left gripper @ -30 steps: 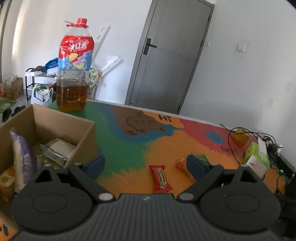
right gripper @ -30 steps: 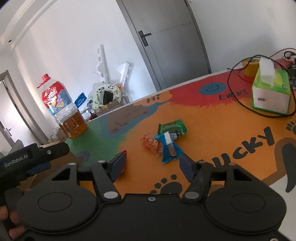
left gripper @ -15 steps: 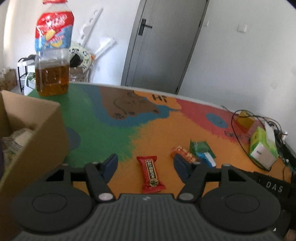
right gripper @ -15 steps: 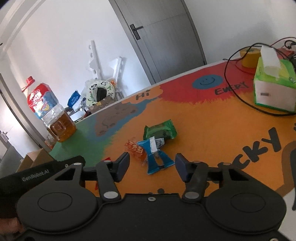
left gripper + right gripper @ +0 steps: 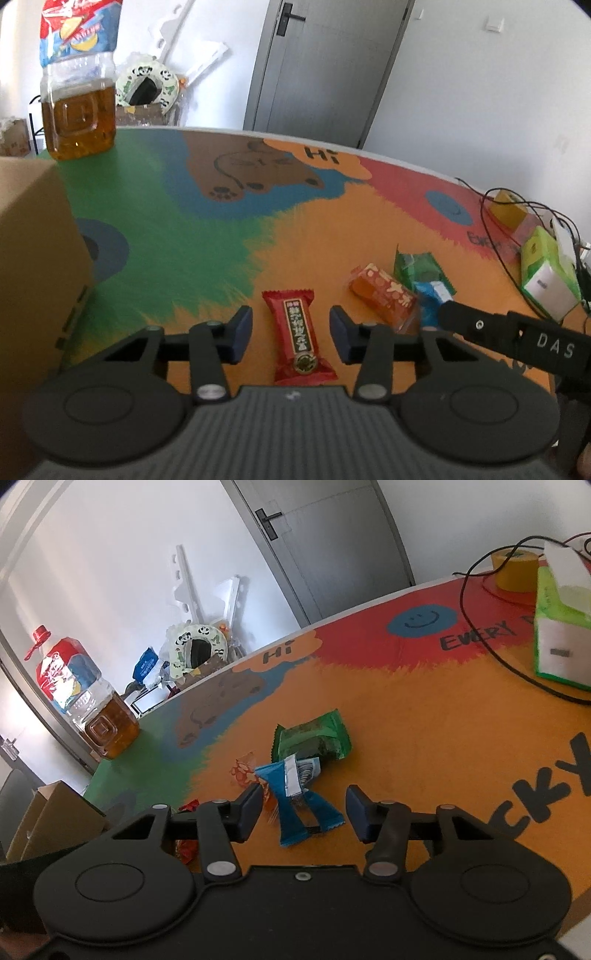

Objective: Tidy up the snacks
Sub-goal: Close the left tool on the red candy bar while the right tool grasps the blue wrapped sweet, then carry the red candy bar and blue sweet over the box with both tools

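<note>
A red snack bar [image 5: 298, 334] lies on the colourful mat between the fingers of my left gripper [image 5: 291, 330]. Its jaws are closing, and their pads stand clear of the wrapper on both sides. Beside it lie an orange packet [image 5: 382, 293], a green packet [image 5: 419, 267] and a blue packet [image 5: 432, 295]. In the right wrist view the blue packet [image 5: 299, 797] lies between the fingers of my right gripper [image 5: 304, 808], whose jaws are closing without touching it. The green packet [image 5: 314, 736] and orange packet [image 5: 245, 771] lie just beyond.
A cardboard box [image 5: 35, 251] stands at the left. A large bottle of amber liquid [image 5: 79, 88] stands at the table's far left corner. A green tissue box [image 5: 561, 624], a yellow tape roll [image 5: 515, 570] and black cables [image 5: 491, 642] occupy the right side.
Both grippers have moved forward and down toward the snacks and their jaws have narrowed. The box has slid to the left edge of the left wrist view; its contents are out of sight.
</note>
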Tool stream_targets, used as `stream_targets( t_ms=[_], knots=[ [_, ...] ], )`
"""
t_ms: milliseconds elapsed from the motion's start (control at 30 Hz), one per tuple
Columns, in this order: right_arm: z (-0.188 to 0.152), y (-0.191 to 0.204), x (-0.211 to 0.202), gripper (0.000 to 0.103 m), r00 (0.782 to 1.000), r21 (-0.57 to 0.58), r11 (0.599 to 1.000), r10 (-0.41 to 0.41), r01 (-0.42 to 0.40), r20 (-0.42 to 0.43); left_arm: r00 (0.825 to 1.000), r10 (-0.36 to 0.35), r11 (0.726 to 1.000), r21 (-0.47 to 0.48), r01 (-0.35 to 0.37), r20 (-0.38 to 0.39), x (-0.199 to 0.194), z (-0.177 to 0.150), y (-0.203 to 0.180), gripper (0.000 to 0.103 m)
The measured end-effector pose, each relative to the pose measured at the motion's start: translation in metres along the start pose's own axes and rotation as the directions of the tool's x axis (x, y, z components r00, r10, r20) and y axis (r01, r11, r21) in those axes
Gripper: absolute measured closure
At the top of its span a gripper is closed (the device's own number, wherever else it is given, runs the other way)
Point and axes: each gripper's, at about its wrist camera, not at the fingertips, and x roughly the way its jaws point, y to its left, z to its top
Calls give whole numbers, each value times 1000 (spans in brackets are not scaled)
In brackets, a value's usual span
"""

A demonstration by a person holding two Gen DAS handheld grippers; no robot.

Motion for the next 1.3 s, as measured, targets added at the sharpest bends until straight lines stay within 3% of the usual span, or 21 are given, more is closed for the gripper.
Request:
stream_targets(
  t_ms=[133,267,500,933,1300],
  knots=[
    [-2,1,7,61,1000,-3,1000,5,-5,-18,1000,12,1000,20,-12,0,3,-4,-1,66],
    [-5,0,8,69,1000,1,1000,5,-5,-13,1000,7,1000,28,-7,1,2,-7,-2,84],
    [-11,8,-7,82,1000,-24,999,28,-28,8,1000,-26,1000,12,26,16,-10,-13,2,85],
    [-30,22,-45,83,998,-32,999,32,-30,62,996,-53,998,-14,55,77,-52,-20,10,85],
    [-34,59,-80,83,987,-89,992,102,-90,128,978,-58,998,-20,63,203,-116,-19,21,85]
  ],
)
